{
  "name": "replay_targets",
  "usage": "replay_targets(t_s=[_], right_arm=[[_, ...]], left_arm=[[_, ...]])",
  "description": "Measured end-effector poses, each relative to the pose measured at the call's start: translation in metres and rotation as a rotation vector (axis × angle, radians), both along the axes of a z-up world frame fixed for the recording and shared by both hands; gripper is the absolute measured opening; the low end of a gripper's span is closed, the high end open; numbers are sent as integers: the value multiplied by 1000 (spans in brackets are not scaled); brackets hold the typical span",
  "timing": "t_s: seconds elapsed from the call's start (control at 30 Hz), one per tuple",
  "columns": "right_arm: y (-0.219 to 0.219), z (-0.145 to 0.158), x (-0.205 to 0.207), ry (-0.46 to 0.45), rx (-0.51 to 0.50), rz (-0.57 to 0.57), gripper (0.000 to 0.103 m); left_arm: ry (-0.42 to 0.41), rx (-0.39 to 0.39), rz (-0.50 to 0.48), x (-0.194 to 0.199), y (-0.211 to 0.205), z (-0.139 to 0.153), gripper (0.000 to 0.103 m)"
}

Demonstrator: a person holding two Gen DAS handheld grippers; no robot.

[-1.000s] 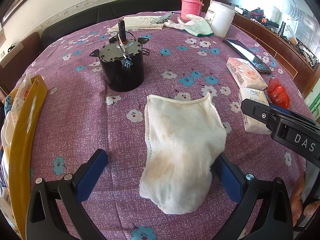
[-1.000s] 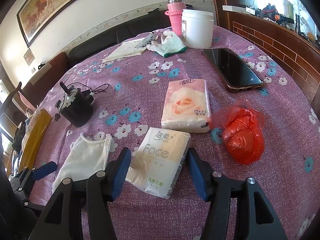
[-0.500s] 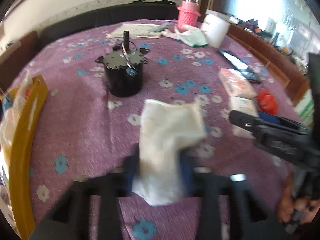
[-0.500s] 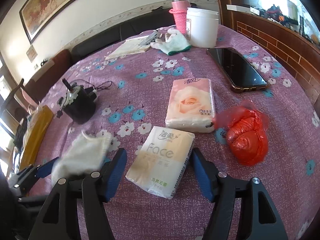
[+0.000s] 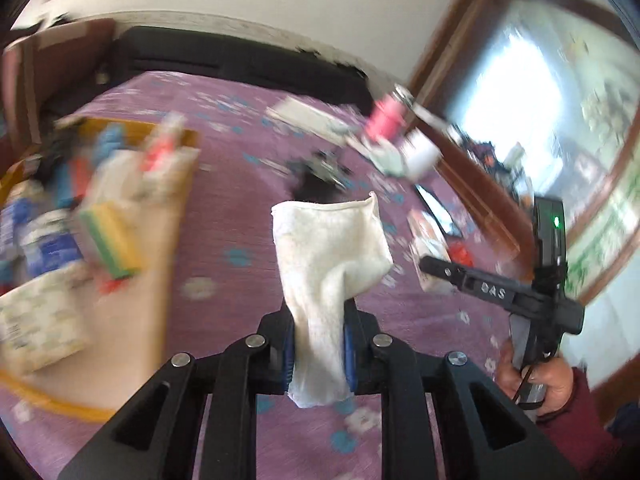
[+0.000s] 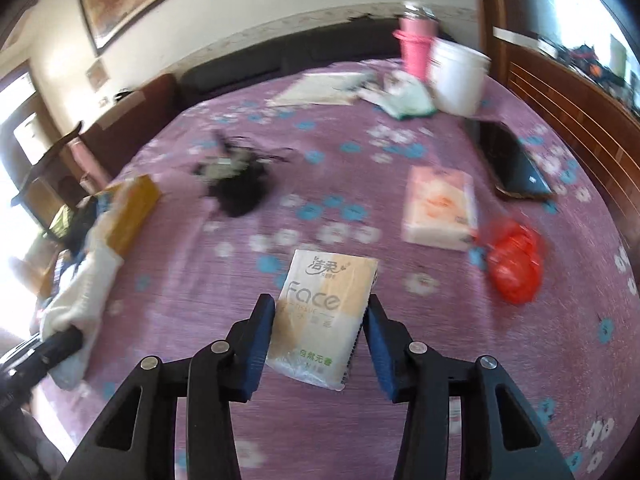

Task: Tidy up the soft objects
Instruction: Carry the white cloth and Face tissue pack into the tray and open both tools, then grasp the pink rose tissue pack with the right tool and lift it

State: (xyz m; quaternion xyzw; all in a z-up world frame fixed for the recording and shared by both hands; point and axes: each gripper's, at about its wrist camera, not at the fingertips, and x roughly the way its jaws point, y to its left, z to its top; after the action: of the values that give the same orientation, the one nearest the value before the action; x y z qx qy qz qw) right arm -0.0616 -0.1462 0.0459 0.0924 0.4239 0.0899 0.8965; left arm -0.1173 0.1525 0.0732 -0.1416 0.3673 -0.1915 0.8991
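Above the purple flowered table (image 5: 224, 216), a cloth on its way to the box

Left hand-held gripper (image 5: 318, 354) pinches the cream terry cloth (image 5: 328, 256) aloft, likely bound for the yellow box (image 5: 168, 240); right hand-held gripper (image 6: 320, 334) stands wide astride the beige "Face" tissue pack (image 6: 324, 312), seemingly ready to grasp.
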Motion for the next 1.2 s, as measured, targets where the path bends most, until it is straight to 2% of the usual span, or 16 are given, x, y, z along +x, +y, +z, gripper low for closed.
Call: replay_targets(t_s=[0.07, 0.17, 0.3, 0.43, 0.57, 0.67, 0.73, 0.83, 1.03, 1.1, 1.2], right_arm=[[21, 6, 1, -2, 9, 49, 49], [56, 13, 4, 1, 33, 132, 49], [109, 17, 8, 16, 57, 243, 49], [158, 21, 10, 23, 49, 330, 49], [206, 25, 9, 31, 49, 414, 49], [234, 23, 8, 36, 42, 459, 49], [250, 20, 8, 37, 23, 480, 49], [272, 13, 9, 42, -7, 512, 49], [289, 3, 11, 19, -60, 521, 54], [287, 2, 10, 6, -58, 513, 70], [274, 7, 6, -26, -20, 500, 73]], left_arm=[[-1, -14, 80, -8, 35, 4, 18], [3, 12, 209, -14, 83, 5, 18], [27, 26, 327, -13, 132, 1, 18], [68, 36, 397, -1, 164, -9, 18], [113, 57, 411, 18, 178, -21, 20], [149, 56, 409, 22, 187, -29, 33], [141, 25, 405, 21, 188, -30, 47], [108, 10, 416, 11, 188, -24, 62], [28, 21, 450, -14, 190, -3, 76], [9, 30, 456, -20, 188, 2, 77], [-26, 51, 450, -26, 180, 12, 79]])
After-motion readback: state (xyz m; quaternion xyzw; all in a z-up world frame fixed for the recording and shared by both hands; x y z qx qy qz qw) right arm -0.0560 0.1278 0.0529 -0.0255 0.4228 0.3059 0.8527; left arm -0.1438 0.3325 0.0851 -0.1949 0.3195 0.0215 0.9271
